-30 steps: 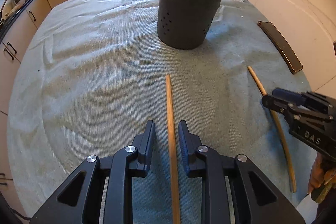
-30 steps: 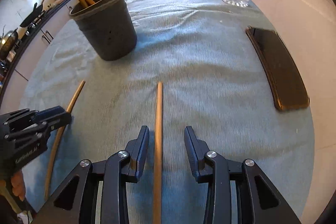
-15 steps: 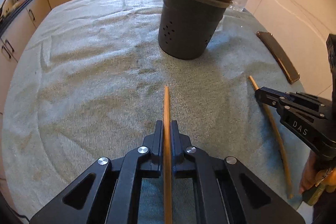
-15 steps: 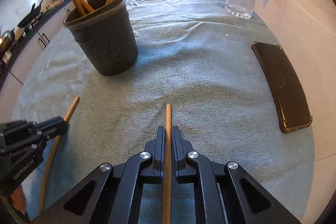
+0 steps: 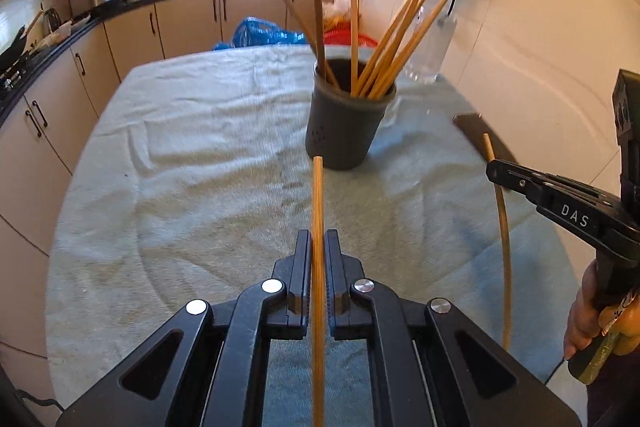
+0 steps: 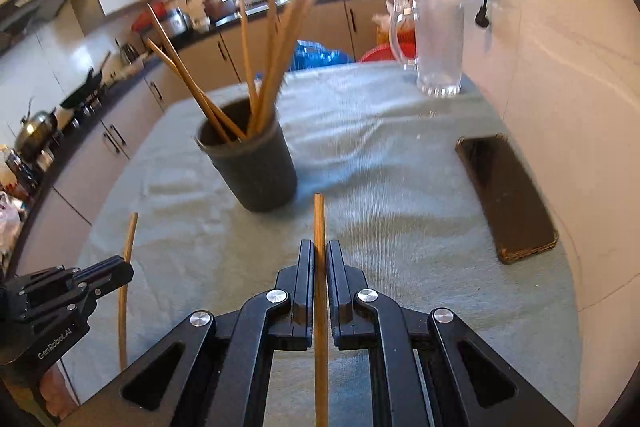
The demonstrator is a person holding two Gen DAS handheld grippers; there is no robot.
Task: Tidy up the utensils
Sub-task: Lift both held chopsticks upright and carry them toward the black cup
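My left gripper (image 5: 318,245) is shut on a wooden chopstick (image 5: 317,203) and holds it above the cloth, tip pointing at the dark grey utensil holder (image 5: 344,131). The holder stands upright with several chopsticks in it. My right gripper (image 6: 319,253) is shut on another wooden chopstick (image 6: 319,219), lifted, with the holder (image 6: 256,167) ahead and to the left. The right gripper and its chopstick (image 5: 502,227) show at the right of the left wrist view. The left gripper and its chopstick (image 6: 124,287) show at the lower left of the right wrist view.
A pale green cloth (image 5: 180,167) covers the table. A dark phone (image 6: 508,195) lies near the right edge by the wall. A glass mug (image 6: 438,47) stands at the far right. Kitchen cabinets and counters run along the left and back.
Both grippers closed on their chopsticks a second ago and have since lifted them off the cloth, tilting upward so more of the kitchen shows.
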